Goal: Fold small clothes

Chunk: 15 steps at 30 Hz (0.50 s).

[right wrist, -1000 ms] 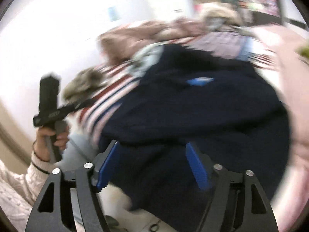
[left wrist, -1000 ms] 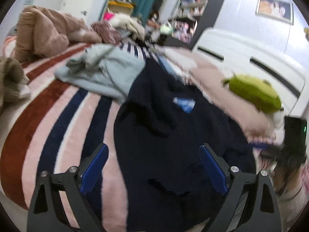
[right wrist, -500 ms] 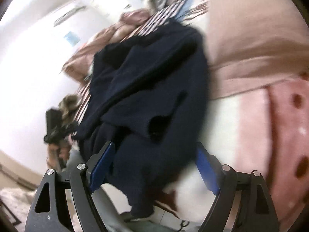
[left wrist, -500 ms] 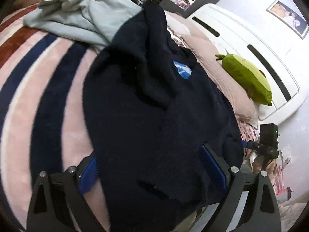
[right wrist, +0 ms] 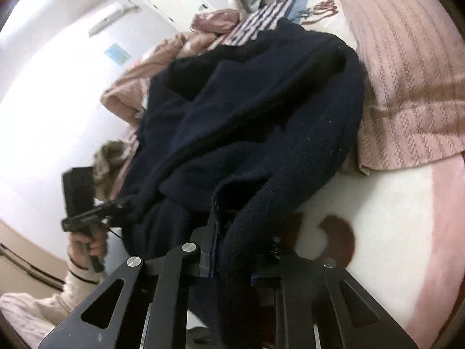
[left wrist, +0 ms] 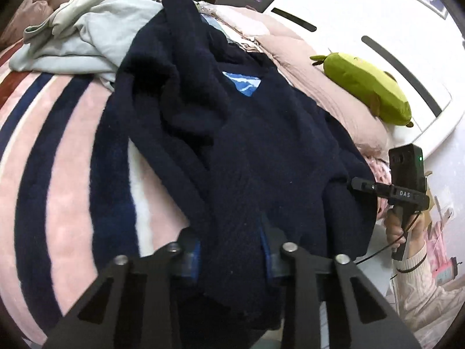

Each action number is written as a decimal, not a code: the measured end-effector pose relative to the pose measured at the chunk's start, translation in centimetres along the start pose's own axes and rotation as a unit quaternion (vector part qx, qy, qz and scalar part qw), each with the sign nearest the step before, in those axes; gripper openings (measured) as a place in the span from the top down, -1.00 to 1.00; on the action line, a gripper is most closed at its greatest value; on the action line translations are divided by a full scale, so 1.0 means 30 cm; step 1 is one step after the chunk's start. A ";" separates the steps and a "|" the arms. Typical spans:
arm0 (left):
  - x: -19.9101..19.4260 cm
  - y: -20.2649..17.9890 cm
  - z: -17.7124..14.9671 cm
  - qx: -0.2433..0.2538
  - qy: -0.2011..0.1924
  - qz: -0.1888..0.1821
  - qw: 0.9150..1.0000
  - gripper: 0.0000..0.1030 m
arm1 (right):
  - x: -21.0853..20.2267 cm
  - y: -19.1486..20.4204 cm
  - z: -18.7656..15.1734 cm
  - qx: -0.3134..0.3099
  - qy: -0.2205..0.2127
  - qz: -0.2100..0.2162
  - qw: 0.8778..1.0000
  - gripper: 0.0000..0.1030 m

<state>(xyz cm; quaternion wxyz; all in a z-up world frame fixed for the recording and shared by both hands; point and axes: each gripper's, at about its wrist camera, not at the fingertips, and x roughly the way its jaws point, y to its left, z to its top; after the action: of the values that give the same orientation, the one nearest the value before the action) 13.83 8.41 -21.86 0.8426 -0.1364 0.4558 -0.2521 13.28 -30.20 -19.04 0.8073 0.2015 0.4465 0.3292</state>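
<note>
A dark navy sweater (left wrist: 261,145) with a blue neck label (left wrist: 241,83) lies spread on the striped bed blanket. My left gripper (left wrist: 231,250) is shut on the sweater's near hem. My right gripper (right wrist: 232,250) is shut on another part of the same hem (right wrist: 247,203), at the bed's edge. The right gripper shows in the left wrist view (left wrist: 398,192) at the sweater's right corner. The left gripper shows in the right wrist view (right wrist: 96,212) at the sweater's left side.
A pale grey-green garment (left wrist: 78,40) lies behind the sweater. A green plush toy (left wrist: 366,87) rests on a pink pillow (left wrist: 319,67) by the white headboard. A pink ribbed blanket (right wrist: 407,72) lies right of the sweater. More clothes are heaped at the back.
Both grippers were open above the sweater's hem. They have come down to the near edge and closed on the fabric.
</note>
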 end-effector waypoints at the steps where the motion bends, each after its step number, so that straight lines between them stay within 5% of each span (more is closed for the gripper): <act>1: -0.008 0.000 0.001 -0.003 -0.004 -0.002 1.000 0.56 | -0.008 0.002 -0.003 -0.002 -0.003 0.001 1.000 0.82; 15: -0.336 -0.136 -0.110 0.025 -0.086 -0.034 0.995 0.61 | -0.186 0.206 -0.087 -0.042 -0.073 0.069 0.994 0.86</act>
<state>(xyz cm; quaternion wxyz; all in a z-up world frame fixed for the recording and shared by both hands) 5.23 10.56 -14.73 0.8729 -0.1524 0.3701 -0.2791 6.73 -29.74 -13.29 0.8210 0.2216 0.3569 0.3865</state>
